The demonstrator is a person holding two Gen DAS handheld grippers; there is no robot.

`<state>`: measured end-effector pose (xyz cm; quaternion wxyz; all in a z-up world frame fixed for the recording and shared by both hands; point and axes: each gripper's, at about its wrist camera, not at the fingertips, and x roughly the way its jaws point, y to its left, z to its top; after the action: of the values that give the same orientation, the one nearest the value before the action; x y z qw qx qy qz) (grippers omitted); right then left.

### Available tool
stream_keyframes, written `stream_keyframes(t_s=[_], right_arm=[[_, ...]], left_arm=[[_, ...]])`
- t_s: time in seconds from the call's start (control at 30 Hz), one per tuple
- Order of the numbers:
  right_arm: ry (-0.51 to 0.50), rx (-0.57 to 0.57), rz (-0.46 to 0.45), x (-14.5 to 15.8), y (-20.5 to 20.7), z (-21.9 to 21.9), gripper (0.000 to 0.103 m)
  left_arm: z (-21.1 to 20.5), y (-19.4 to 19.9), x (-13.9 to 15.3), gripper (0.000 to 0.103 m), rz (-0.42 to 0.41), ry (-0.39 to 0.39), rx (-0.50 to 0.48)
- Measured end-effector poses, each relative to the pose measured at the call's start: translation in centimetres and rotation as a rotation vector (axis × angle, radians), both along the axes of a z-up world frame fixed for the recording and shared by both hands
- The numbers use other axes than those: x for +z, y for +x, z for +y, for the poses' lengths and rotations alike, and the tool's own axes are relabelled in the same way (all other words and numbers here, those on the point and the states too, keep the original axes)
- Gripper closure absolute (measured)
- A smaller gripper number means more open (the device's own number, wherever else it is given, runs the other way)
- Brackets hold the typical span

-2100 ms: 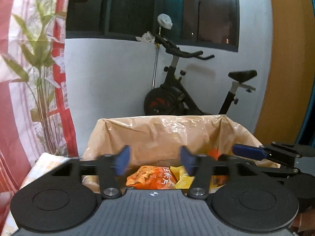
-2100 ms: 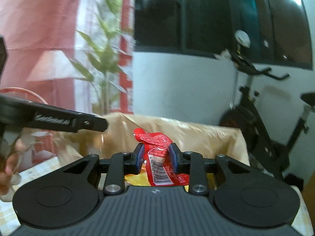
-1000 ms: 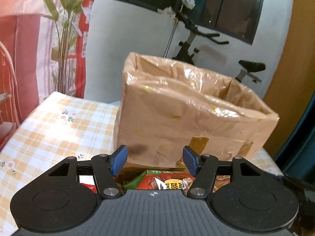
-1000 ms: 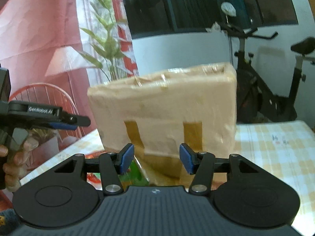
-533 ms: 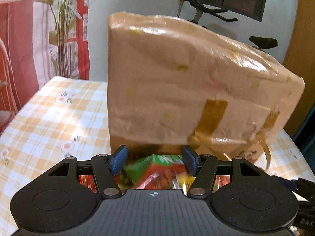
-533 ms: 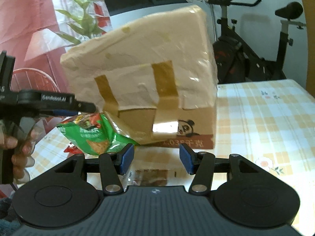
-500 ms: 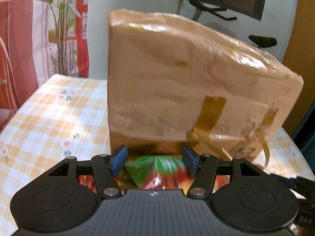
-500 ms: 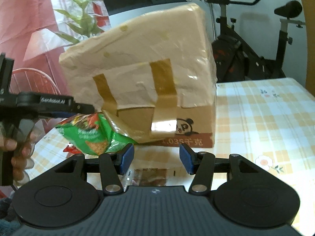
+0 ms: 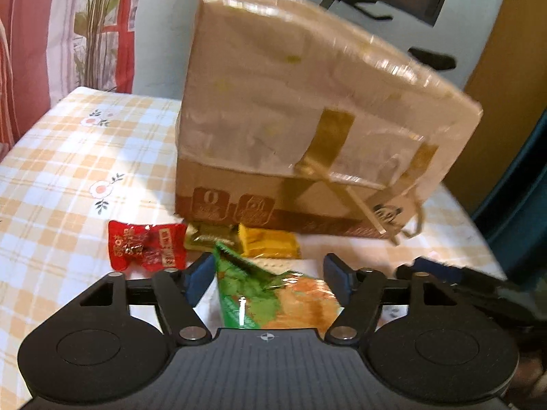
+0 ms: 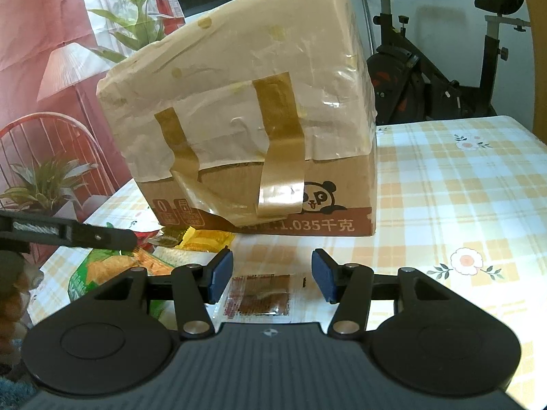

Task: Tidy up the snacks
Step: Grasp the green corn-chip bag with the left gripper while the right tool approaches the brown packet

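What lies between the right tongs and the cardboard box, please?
In the right wrist view, a small brown snack sachet lies flat between the open right tongs; beyond it, bare checked tablecloth runs to the cardboard box.

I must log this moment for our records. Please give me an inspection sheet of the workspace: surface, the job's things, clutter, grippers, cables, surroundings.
Surface: table with checked floral cloth.
Job's things: cardboard box lined with plastic and taped; green snack bag between the left gripper's open fingers; brown sachet on the cloth between the right gripper's open fingers; red packet and yellow packet lying in front of the box.
Clutter: nothing seen.
Grippers: left gripper open; right gripper open, holding nothing.
Cables: nothing seen.
Surroundings: exercise bike, potted plant, red chair.
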<state>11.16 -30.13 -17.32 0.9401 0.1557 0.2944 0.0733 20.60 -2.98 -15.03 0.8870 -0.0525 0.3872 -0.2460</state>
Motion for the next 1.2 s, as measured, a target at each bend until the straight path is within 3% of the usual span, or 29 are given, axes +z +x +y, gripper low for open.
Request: stream_keyframes(t_s=[0.1,0.23,0.4,0.6,0.67,0.73,0.8,0.93,1.07,1.2], right_arm=[[0.002,-0.002,0.0,0.0,0.0,0.0,0.048],[0.006,0.002,0.006,-0.1,0.0,0.1,0.048],[0.005,0.013,0.02,-0.4,0.1,0.4,0.048],[-0.013,0.024,0.034,-0.6,0.1,0.7,0.048],[-0.038,0.039,0.046,-0.7,0.3,0.9,0.048],[-0.142,0.088,0.051,-0.8,0.4,1.6,0.048],[-0.232,0.127,0.054,-0.9,0.5,2.1,0.048],[-0.291,0.183,0.109,-1.6,1.1,1.7,0.048],[-0.35,0.24,0.155,-2.2,1.8,2.0,0.048],[-0.39,0.29,0.14,-2.4,2.7,2.9,0.042]], left_arm=[[0.6,-1.0,0.5,0.019,-0.003,-0.011,-0.042],[0.0,-2.6,-0.2,0.013,0.015,0.093,-0.081],[-0.9,-3.7,-1.5,0.012,0.057,0.128,-0.13],[-3.3,-3.6,-3.5,0.014,0.033,0.278,-0.126],[-2.5,-3.5,-3.4,0.019,0.037,0.229,-0.086],[-1.5,-3.3,-3.1,0.028,0.038,0.184,-0.064],[-0.7,-3.3,-2.7,0.029,0.025,0.147,-0.027],[0.6,-3.6,-2.0,0.029,-0.004,0.073,0.028],[0.8,-4.1,-1.4,0.029,-0.044,0.07,0.056],[1.2,-4.0,-1.3,0.029,-0.054,0.055,0.076]])
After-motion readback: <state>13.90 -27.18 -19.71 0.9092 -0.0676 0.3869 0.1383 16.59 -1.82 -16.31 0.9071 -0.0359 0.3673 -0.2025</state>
